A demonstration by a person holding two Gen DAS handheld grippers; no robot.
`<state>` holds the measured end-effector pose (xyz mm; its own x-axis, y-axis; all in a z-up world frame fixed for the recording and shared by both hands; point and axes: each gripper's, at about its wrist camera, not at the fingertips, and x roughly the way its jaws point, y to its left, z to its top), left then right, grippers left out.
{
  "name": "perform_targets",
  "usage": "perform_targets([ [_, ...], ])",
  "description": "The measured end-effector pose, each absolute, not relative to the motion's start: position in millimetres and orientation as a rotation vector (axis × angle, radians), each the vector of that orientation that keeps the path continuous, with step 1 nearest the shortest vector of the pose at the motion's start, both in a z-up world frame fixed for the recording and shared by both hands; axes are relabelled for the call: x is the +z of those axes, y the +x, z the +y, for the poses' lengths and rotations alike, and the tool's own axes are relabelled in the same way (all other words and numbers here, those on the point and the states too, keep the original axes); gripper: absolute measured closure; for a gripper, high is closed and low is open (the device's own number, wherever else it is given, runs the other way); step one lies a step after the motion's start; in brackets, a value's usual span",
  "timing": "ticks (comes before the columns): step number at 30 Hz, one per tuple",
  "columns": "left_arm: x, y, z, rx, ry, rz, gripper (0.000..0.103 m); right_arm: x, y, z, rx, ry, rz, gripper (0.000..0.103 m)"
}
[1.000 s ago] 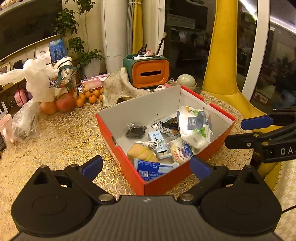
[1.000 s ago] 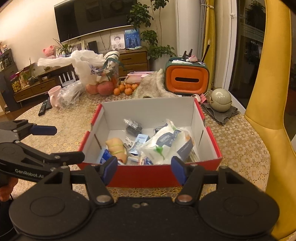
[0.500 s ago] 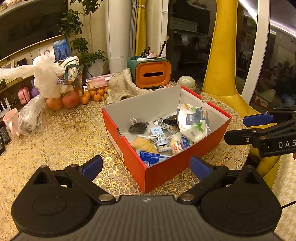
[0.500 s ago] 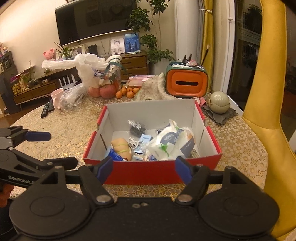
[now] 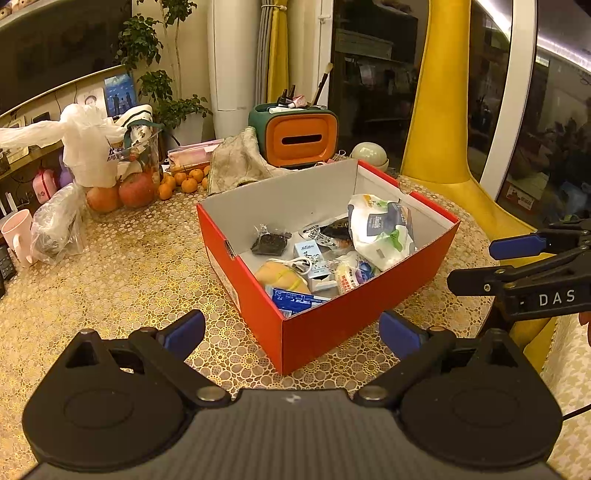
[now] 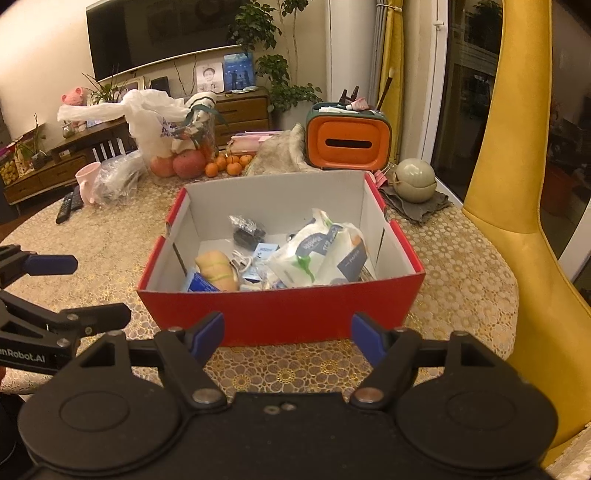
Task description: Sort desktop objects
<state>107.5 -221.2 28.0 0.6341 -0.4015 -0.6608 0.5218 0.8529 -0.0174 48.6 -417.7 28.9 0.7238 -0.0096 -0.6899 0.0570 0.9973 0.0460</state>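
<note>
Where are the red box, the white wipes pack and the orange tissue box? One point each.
red box [image 6: 280, 314], right wrist view, on its near outer wall.
white wipes pack [image 6: 314, 251], right wrist view, on its front face.
orange tissue box [image 5: 301, 138], left wrist view, on its orange front panel.

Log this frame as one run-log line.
left gripper: jaws open, empty | right gripper: jaws open, empty | red cardboard box: on table, full of small items | white wipes pack: inside box

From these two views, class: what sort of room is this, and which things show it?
Most likely a home living or dining room: a wall television above a wooden sideboard bearing a framed portrait, and a table with fruit and a red box of odds and ends.
</note>
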Motion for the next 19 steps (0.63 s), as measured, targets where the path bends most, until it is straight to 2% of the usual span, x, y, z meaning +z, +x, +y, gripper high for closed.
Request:
perform_targets([
  [19, 14.9, 103.2, -224.3, -0.550, 0.198, 0.741, 0.002, 12.1, 44.1, -418.3, -0.053, 0.121, 0.802, 0.028],
])
